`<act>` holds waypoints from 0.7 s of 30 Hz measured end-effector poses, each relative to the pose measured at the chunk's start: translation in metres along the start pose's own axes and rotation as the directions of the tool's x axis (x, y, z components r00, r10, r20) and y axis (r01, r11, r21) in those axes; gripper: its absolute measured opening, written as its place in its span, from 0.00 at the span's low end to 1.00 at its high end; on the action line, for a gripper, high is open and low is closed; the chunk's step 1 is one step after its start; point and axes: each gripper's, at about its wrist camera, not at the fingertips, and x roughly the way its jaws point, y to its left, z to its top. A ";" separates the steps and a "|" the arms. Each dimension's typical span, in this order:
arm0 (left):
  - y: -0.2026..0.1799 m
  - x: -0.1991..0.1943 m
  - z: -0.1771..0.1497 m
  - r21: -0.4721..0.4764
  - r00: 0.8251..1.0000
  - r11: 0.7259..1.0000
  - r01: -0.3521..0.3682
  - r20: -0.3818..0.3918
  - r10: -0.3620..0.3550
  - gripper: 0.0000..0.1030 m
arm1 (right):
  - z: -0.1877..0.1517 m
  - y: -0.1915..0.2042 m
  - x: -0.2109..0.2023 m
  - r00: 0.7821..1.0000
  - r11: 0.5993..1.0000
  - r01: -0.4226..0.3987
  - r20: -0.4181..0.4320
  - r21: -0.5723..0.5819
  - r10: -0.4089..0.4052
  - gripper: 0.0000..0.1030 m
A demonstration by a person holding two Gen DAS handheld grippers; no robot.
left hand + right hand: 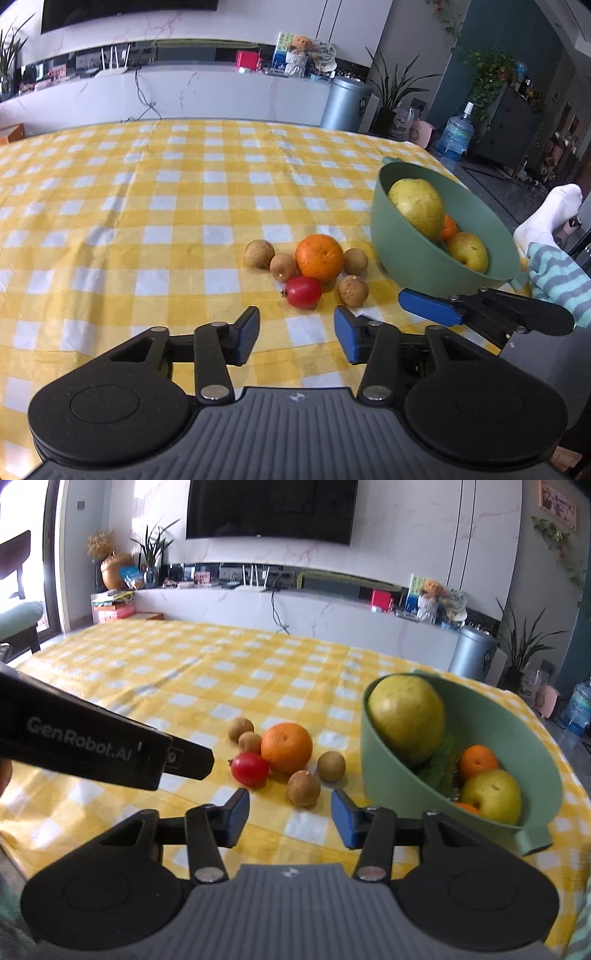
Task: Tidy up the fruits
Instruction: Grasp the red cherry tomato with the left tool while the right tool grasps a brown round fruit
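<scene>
Fruits split in two lots on the checked tablecloth [147, 206]. Green bowl [406, 254] at 3 o'clock, tilted, holds a large pear [417, 206], a smaller pear [469, 251] and a mandarin [448, 227]. Loose cluster at 12 o'clock just ahead of both tools: orange [319, 257], red tomato [303, 291], four longans, nearest one [303, 787]. Left gripper [295, 332] and right gripper [290, 810]: fingers wide, nothing held. Judged step: picking loose pieces. Next: close on one longan, carry to bowl.
</scene>
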 end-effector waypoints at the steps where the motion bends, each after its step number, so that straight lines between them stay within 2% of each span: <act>1: 0.000 0.004 0.000 0.000 1.000 1.000 -0.002 -0.002 0.002 0.49 | 0.000 0.000 0.005 1.000 1.000 0.007 -0.010 -0.003 -0.008 0.34; 5: 0.002 0.017 0.002 -0.009 1.000 1.000 0.019 -0.013 -0.019 0.48 | -0.001 -0.002 0.018 0.999 1.000 0.022 -0.039 0.007 -0.021 0.31; 13: -0.001 0.041 0.004 -0.020 0.999 0.999 0.031 -0.012 -0.031 0.48 | -0.002 0.000 0.032 0.999 1.000 0.026 -0.044 0.010 -0.025 0.31; 21: -0.004 0.054 0.001 -0.003 1.000 1.000 0.011 0.008 -0.011 0.48 | -0.003 -0.007 0.037 0.999 0.999 0.019 -0.034 0.036 -0.018 0.31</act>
